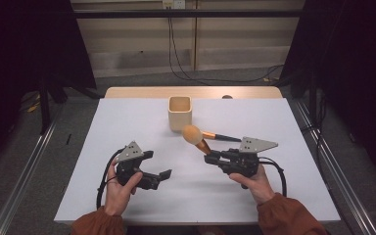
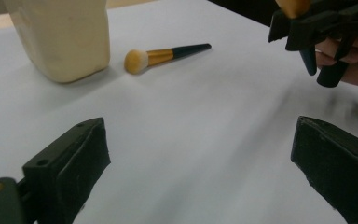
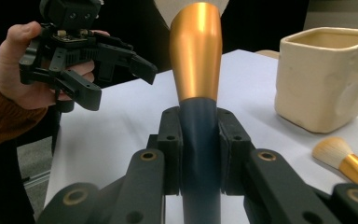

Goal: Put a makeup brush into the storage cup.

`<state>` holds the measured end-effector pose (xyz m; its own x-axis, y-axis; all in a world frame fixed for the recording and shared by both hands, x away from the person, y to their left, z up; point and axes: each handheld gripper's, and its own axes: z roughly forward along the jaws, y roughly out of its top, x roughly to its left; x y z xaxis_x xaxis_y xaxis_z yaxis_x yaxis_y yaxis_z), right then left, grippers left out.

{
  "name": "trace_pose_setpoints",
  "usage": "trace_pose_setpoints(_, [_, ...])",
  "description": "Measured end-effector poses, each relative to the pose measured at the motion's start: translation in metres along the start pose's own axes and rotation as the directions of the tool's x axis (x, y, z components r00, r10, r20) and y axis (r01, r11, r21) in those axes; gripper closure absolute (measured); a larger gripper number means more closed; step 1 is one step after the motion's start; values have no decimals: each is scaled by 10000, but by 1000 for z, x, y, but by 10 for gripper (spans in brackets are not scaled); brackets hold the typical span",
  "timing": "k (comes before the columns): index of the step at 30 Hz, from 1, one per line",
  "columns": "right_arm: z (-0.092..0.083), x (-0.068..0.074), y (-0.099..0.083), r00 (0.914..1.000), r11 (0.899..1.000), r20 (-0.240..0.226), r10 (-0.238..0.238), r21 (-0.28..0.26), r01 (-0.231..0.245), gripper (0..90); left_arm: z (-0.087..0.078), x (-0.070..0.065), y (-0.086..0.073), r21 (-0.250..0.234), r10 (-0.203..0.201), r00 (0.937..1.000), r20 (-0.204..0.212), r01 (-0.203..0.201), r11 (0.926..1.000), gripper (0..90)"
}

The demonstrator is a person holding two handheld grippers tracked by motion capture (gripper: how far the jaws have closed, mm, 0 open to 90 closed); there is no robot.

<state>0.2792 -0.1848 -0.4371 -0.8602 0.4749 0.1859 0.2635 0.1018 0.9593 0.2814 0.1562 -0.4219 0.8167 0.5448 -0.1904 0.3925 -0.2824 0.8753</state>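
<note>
Nearest the person, the left gripper (image 1: 157,172) hung over the white table (image 1: 142,205) with its jaws wide apart and nothing between them. The right gripper (image 1: 209,157) was clamped on the dark handle of a large brush (image 1: 194,135), its fluffy head raised toward the cup (image 1: 180,113). Beyond it, a smaller brush (image 2: 164,56) lay flat on the table just beside the cup.

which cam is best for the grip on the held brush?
Right gripper view: the right tongs clamp the held brush by its dark handle, close and sharp. High view shows that brush small, grip unclear. Left gripper view catches just its tip at the frame's top edge.
</note>
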Motion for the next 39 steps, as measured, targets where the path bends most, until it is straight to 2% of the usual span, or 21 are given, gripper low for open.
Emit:
trace_pose_setpoints(1, [0, 1, 0, 10000, 10000, -69, 63, -67, -64, 749, 1, -1, 2, -219, 109, 9996, 243, -104, 9997, 51])
trace_pose_setpoints(3, [-2, 1, 2, 9999, 9998, -151, 48, -191, -51, 749, 3, -2, 2, -687, 375, 9991, 198, -360, 9970, 52])
trace_pose_setpoints(5, [-4, 2, 4, 9997, 9996, -220, 47, -289, -53, 749, 6, -3, 5, -845, 255, 9995, 167, -240, 9961, 58])
trace_pose_setpoints(7, [-5, 2, 4, 9997, 9994, -219, 58, -341, -65, 749, 9, -4, 6, -970, 14, 9967, 811, 65, 9953, 59])
trace_pose_setpoints(9, [-5, 2, 5, 9997, 9993, -231, -15, -373, 6, 749, 12, -6, 8, -1074, -207, 9936, 1111, 327, 9937, 59])
trace_pose_setpoints(12, [-5, 2, 4, 9994, 9994, -321, -85, -344, 73, 749, 17, -11, 13, -1221, -249, 9855, 1677, 458, 9915, 56])
trace_pose_setpoints(14, [-4, 3, 4, 9992, 9995, -370, -120, -301, 108, 749, 21, -15, 16, -1316, -59, 9891, 1475, 255, 9910, 54])
trace_pose_setpoints(17, [-4, 3, 3, 9991, 9995, -392, -161, -280, 150, 749, 27, -18, 20, -1364, -52, 9887, 1500, 259, 9903, 51])
trace_pose_setpoints(20, [-3, 3, 3, 9987, 9994, -458, -209, -267, 197, 749, 31, -20, 23, -1258, 169, 9883, 1513, 23, 9921, 51])
trace_pose_setpoints(22, [-3, 3, 3, 9985, 9995, -501, -221, -223, 210, 748, 34, -24, 24, -1333, 351, 9903, 1347, -170, 9909, 45])
trace_pose_setpoints(24, [-2, 3, 3, 9982, 9996, -556, -228, -193, 218, 748, 35, -25, 24, -1519, 493, 9839, 1718, -230, 9881, 43])
trace_pose_setpoints(27, [-2, 4, 3, 9979, 9995, -590, -271, -193, 260, 749, 39, -26, 26, -1579, 449, 9824, 1811, -160, 9873, 28])
trace_pose_setpoints(29, [-2, 4, 3, 9976, 9994, -626, -297, -203, 285, 748, 41, -26, 27, -1675, 511, 9770, 2068, -161, 9857, 32])
trace_pose_setpoints(31, [-2, 4, 4, 9974, 9993, -649, -315, -199, 302, 748, 43, -27, 30, -1739, 467, 9808, 1894, -133, 9847, 31])
trace_pose_setpoints(32, [-2, 5, 4, 9973, 9993, -649, -334, -195, 322, 748, 44, -27, 30, -1722, 429, 9804, 1923, -93, 9850, 26])
trace_pose_setpoints(36, [-1, 5, 3, 9969, 9992, -693, -369, -198, 356, 748, 49, -29, 33, -1787, 600, 9848, 1630, -303, 9834, 39])
trace_pose_setpoints(39, [-1, 6, 4, 9967, 9991, -705, -391, -214, 377, 749, 52, -31, 36, -1898, 750, 9856, 1515, -455, 9808, 89])
